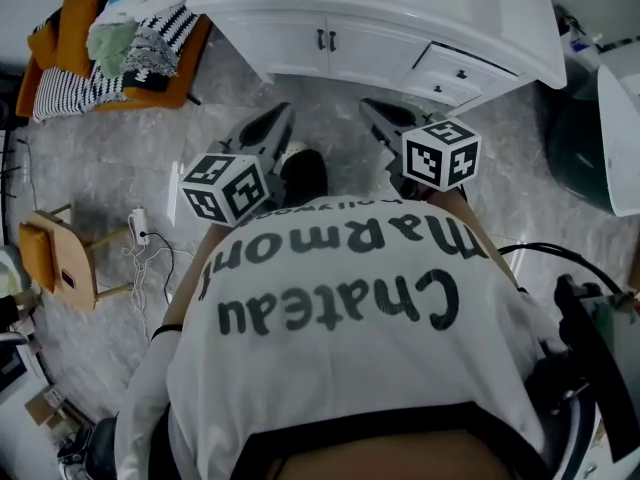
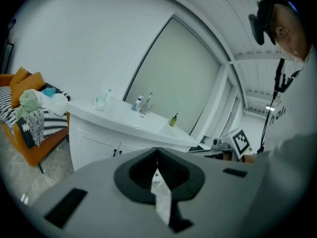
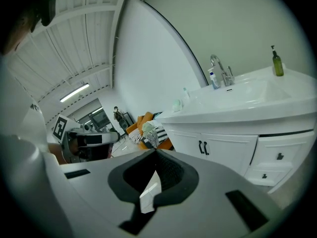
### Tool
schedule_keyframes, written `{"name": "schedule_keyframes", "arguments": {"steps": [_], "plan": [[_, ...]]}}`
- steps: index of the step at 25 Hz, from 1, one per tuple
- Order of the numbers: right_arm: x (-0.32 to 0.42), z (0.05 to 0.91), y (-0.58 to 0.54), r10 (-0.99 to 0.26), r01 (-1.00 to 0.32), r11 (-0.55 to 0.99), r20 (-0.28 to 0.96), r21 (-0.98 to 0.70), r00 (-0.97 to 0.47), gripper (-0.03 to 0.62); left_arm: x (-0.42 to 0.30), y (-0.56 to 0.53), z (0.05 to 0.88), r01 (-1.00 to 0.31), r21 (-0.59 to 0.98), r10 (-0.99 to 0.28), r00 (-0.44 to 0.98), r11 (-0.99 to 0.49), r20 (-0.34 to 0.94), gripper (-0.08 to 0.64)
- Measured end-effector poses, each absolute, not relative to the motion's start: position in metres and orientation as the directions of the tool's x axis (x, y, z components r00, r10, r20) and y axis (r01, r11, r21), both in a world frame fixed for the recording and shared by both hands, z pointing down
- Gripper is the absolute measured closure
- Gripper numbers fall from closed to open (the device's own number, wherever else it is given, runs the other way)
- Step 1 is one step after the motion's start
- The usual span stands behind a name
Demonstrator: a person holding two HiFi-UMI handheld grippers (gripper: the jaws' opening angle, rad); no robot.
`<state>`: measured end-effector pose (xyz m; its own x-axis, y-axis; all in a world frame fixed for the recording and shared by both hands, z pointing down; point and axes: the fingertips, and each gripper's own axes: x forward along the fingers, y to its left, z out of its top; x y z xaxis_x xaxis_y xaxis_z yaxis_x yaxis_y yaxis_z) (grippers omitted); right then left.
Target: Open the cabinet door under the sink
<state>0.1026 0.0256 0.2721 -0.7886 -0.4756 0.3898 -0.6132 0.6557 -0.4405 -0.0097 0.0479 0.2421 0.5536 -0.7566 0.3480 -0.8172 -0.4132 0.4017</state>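
The white cabinet under the sink (image 1: 330,43) stands ahead of me, its two doors closed, with a pair of dark handles (image 1: 326,40) at the middle seam. Those handles (image 3: 203,147) show plainly in the right gripper view and low down as handles (image 2: 117,153) in the left gripper view. My left gripper (image 1: 278,116) and right gripper (image 1: 372,108) hover side by side over the floor, short of the cabinet and touching nothing. Both are shut and empty: left gripper (image 2: 157,150), right gripper (image 3: 155,152).
Drawers (image 1: 458,73) sit right of the doors. An orange chair (image 1: 60,43) piled with clothes stands to the left. A small wooden stool (image 1: 60,258) and a white cable (image 1: 150,253) lie on the grey floor at left. A dark bin (image 1: 580,148) is at right.
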Motion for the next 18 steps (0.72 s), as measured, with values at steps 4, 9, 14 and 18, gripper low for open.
{"name": "schedule_keyframes", "arguments": {"steps": [4,9,14,18], "plan": [[0.098,0.277,0.010,-0.487,-0.631,0.642,0.404,-0.436,-0.774,0.584,-0.019,0.029,0.247,-0.810,0.413,-0.752,0.562,-0.416,0.345,0.551],[0.084,0.278,-0.014,-0.508,-0.654,0.618,0.413,-0.437,-0.756,0.584,-0.028,0.001,0.247,-0.784,0.405,-0.711,0.608,-0.469,0.353,0.551],[0.072,0.282,-0.041,-0.530,-0.684,0.581,0.433,-0.441,-0.729,0.584,-0.035,-0.034,0.247,-0.752,0.414,-0.667,0.653,-0.513,0.359,0.551],[0.064,0.285,-0.063,-0.551,-0.708,0.551,0.445,-0.441,-0.706,0.584,-0.037,-0.059,0.246,-0.723,0.406,-0.631,0.688,-0.559,0.357,0.551]]}}
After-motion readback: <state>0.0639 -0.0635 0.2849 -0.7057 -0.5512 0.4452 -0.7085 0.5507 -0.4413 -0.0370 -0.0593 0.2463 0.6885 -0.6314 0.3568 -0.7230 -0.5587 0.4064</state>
